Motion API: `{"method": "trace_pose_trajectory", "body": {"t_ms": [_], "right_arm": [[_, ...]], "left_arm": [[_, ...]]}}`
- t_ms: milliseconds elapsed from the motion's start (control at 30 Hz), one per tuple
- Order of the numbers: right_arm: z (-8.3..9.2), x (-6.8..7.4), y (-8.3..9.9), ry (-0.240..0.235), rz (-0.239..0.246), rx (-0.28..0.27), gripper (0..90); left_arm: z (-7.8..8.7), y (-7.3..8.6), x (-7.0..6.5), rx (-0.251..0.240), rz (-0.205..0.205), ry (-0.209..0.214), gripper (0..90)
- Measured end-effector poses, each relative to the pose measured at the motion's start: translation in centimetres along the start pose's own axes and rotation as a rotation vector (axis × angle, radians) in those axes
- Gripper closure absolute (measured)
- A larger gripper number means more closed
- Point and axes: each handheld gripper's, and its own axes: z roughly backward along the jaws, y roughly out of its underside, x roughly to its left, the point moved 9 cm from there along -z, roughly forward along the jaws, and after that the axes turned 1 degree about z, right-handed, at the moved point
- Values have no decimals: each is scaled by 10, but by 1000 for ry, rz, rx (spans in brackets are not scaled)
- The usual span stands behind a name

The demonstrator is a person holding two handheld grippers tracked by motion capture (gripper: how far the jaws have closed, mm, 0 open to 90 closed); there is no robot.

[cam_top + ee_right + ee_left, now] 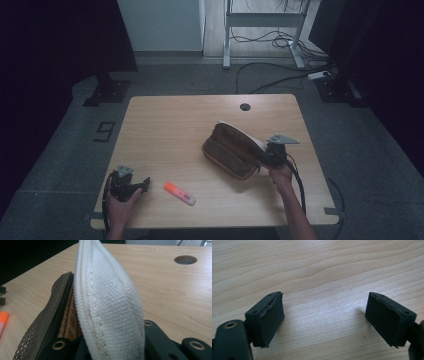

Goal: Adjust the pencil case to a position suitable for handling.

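Two grippers are seen on a light wooden table (165, 125). An orange highlighter (179, 193) with a pale cap lies near the front edge, just beside the left gripper (145, 182) and well apart from the pouch; nothing lies between it and that gripper. A round cable hole (245, 106) is set near the table's far edge, beyond the pouch. Cables and a desk frame are seen on the grey floor behind.

The left gripper (324, 317) is held low over bare wood, its black jaws spread wide with nothing between them.

A brown pencil pouch (230, 152) is found right of the table's middle, tipped up on its side. Its wall shows brown mesh and a dark zipper line, with ribbed tan fabric beneath. A cream woven panel (107, 307) forms its far face and rises upright in the right gripper view. The right gripper (263, 159) is clamped on the pouch's near end, its jaws closed tightly on that cream fabric.
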Motion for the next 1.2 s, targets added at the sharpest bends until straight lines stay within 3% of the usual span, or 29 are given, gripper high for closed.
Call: {"method": "trace_pose_trajectory", "body": {"t_ms": [333, 567, 867, 1000, 1033, 1067, 1200], "right_arm": [[-11, 12, 7, -52, 48, 30, 801], [-19, 12, 15, -88, 22, 65, 792], [-24, 1, 26, -52, 11, 127, 743], [-23, 1, 26, -45, 17, 130, 681], [-21, 1, 23, -30, 31, 116, 596], [-21, 1, 23, -30, 31, 116, 596], [-14, 3, 13, 8, 61, 56, 424]], "left_arm": [[0, 0, 0, 0, 0, 0, 150], [0, 0, 0, 0, 1, 0, 150], [0, 0, 0, -1, 0, -1, 150], [0, 0, 0, -1, 0, -1, 150], [0, 0, 0, -1, 1, 0, 150], [0, 0, 0, 0, 1, -1, 150], [0, 0, 0, 0, 1, 0, 150]]}}
